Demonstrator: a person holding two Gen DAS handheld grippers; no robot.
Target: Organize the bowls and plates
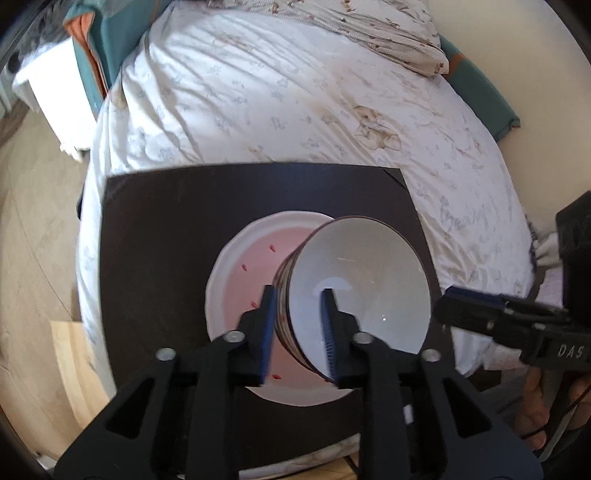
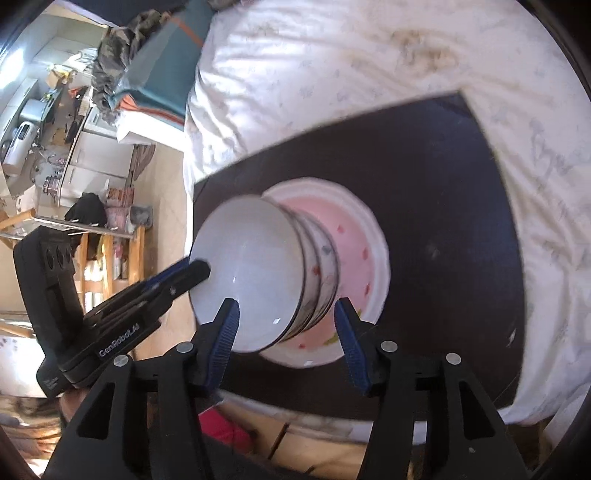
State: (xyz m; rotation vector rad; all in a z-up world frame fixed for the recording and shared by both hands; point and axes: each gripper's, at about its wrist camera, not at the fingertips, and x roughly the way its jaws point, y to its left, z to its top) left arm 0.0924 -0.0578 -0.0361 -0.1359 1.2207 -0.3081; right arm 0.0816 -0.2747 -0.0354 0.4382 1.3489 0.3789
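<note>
A stack of white bowls (image 1: 362, 266) (image 2: 251, 251) with dark rims and patterned outsides stands on a pink plate (image 1: 251, 258) (image 2: 354, 236) with a white rim. The plate lies on a dark board (image 1: 166, 221) (image 2: 443, 184) on the bed. My left gripper (image 1: 298, 291) (image 2: 201, 267) straddles the top bowl's near rim, one finger outside and one inside, with the pads slightly off the wall. My right gripper (image 2: 287, 302) (image 1: 448, 306) stands open wider across the opposite side of the stack, not touching it.
The board rests on a bed with a white duvet (image 1: 277, 92) and a pillow (image 1: 388, 29). A white nightstand (image 1: 48, 92) and wooden floor (image 1: 29, 221) lie to the left. Cluttered shelves (image 2: 74, 147) stand beyond the bed. A person's hand (image 1: 535, 406) holds the right gripper.
</note>
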